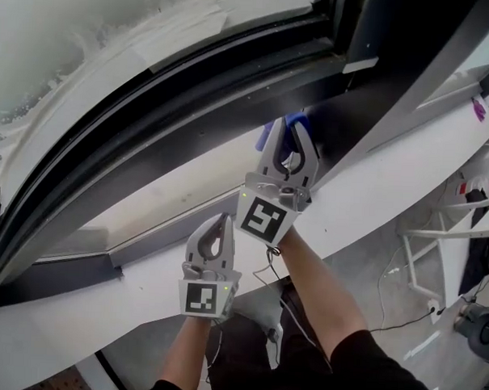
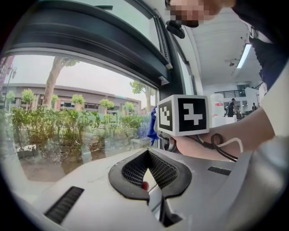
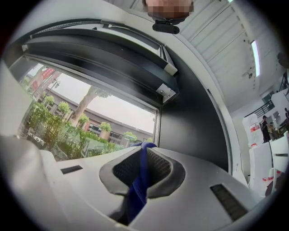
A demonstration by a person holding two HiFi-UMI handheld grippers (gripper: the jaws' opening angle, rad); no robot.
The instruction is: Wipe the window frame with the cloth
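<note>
**Cloth at the frame corner: thin bite, little fabric out front**

- Nearest: left gripper (image 1: pixel 222 223) hangs over the white sill (image 1: pixel 144 271). Its own view shows the fingers pressed together at the tips with nothing between them. It sits just beside the right forearm and the thin cable (image 1: pixel 270 266) at that wrist. Snag risk, in my judgement, if the two arms cross during a stroke.
- Next out: right gripper (image 1: pixel 294 132), fingers pinching the blue cloth (image 1: pixel 268 136). The right gripper view shows the fabric running as a narrow band through the jaws, with only a small tuft past the tips.
- Cloth is up at the dark window frame (image 1: pixel 192 107), near where the lower rail meets the upright post. Cannot tell whether it is actually touching.
- Beyond: glass (image 1: pixel 74 29), greenery outside.

Likely trouble:
- With so little cloth ahead of the tips, hard plastic may rub the frame instead of fabric.
- Drag along the rail could tug the band out of the pinch.
- Pressing into the corner may bunch the cloth and miss the groove.
</note>
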